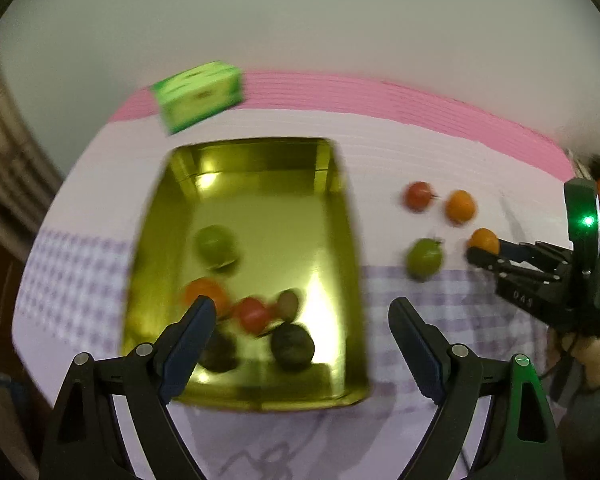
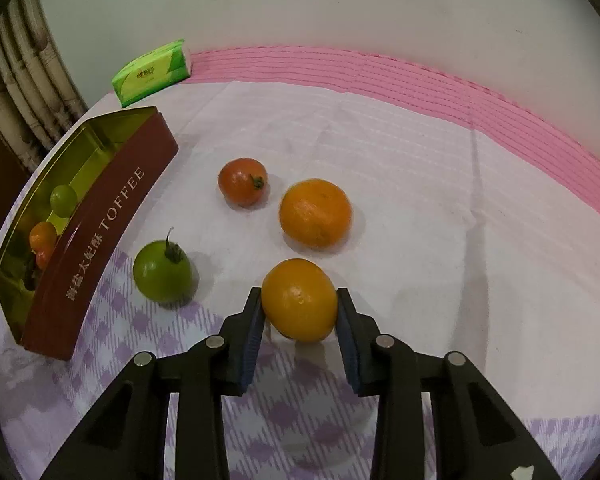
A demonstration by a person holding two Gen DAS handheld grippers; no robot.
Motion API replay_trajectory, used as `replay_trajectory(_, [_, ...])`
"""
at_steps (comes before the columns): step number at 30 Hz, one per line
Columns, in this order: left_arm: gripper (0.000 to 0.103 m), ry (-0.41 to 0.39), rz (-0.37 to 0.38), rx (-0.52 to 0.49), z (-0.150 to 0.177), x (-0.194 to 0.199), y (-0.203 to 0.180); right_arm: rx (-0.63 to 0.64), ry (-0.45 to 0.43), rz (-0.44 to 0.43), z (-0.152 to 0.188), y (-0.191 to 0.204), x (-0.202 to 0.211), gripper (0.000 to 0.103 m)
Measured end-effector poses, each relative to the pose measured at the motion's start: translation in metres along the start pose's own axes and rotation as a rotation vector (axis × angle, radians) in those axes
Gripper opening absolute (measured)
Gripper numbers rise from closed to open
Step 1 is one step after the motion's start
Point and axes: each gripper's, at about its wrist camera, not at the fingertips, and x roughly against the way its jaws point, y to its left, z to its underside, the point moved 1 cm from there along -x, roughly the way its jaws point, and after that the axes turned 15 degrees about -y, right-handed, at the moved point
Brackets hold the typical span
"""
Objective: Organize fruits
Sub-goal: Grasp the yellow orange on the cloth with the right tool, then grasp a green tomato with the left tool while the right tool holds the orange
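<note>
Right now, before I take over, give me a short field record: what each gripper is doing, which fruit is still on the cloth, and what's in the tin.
right gripper: closed on the near orange, pads on both its sides
left gripper: open, empty, above the tin
loose on cloth: far orange, red tomato, green tomato
in tin: a green fruit, an orange one, a red one, dark ones; exact count unclear from blur
also on table: green tissue pack, behind the tin
</note>
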Motion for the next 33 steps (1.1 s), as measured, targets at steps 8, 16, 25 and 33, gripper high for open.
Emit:
replay_trajectory(8, [0.088,0.050,0.084,-0.106,-0.005,-0.040,-0.070,-0.124,0.031,0.075,0.036,-0.042,0.046,0.032])
replay_trajectory(16, [0.079,0.099,0.067,-0.185,-0.003,-0.080,-0.103,-0.133,0.025,0.094,0.062,-0.047,0.064,0.035])
replay_trajectory(25, [0.048,0.150,0.039,-0.197,0.002,-0.115,-0.114,-0.105,0.017,0.097,0.063,-0.043,0.065,0.035])
replay_trajectory(33, [0.036,0.133,0.075,-0.174,0.002,-0.083,-0.107,-0.105,0.013,0.098,0.063,-0.041,0.065,0.036])
